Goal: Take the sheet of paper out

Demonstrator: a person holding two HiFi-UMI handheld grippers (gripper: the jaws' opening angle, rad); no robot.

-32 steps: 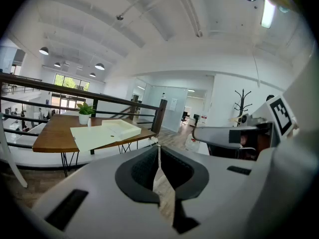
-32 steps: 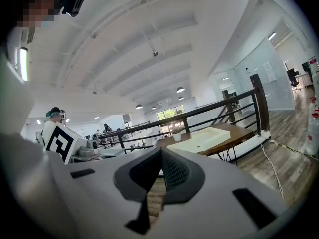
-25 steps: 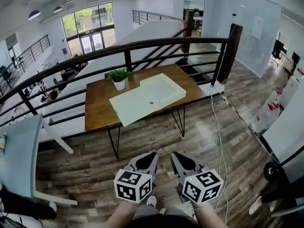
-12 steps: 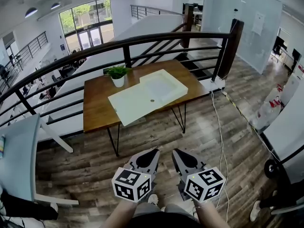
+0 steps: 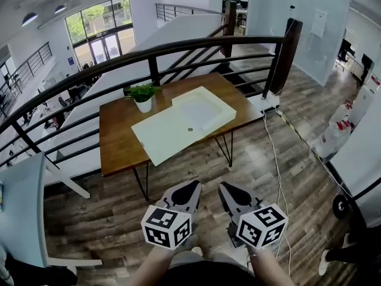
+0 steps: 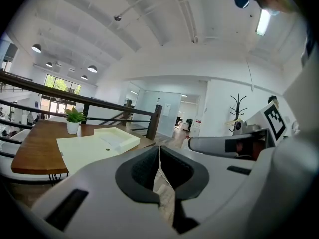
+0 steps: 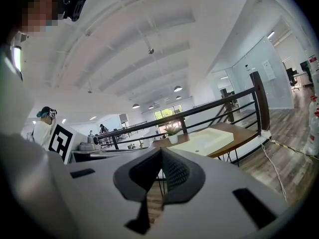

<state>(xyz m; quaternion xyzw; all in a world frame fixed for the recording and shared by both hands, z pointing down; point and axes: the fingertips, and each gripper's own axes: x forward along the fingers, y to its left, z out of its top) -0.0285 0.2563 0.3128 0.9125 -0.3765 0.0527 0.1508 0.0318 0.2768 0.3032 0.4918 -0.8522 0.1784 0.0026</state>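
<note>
Holds fingers of left gripper (image 5: 191, 187) and right gripper (image 5: 225, 188) pressed together, empty, above plank floor (image 5: 300, 177) in head view. Finds cream folder (image 5: 169, 136) flat on wooden table (image 5: 116, 137) well ahead of the fingertips, potted plant (image 5: 143, 94) beside it; cannot single out sheet of paper. In left gripper view, sees tips touching, folder ahead-left of them. In right gripper view, sees tips touching, folder ahead-right

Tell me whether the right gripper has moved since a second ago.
Yes. In the head view the right gripper has come slightly nearer the wooden table, its jaws shut and empty.
</note>
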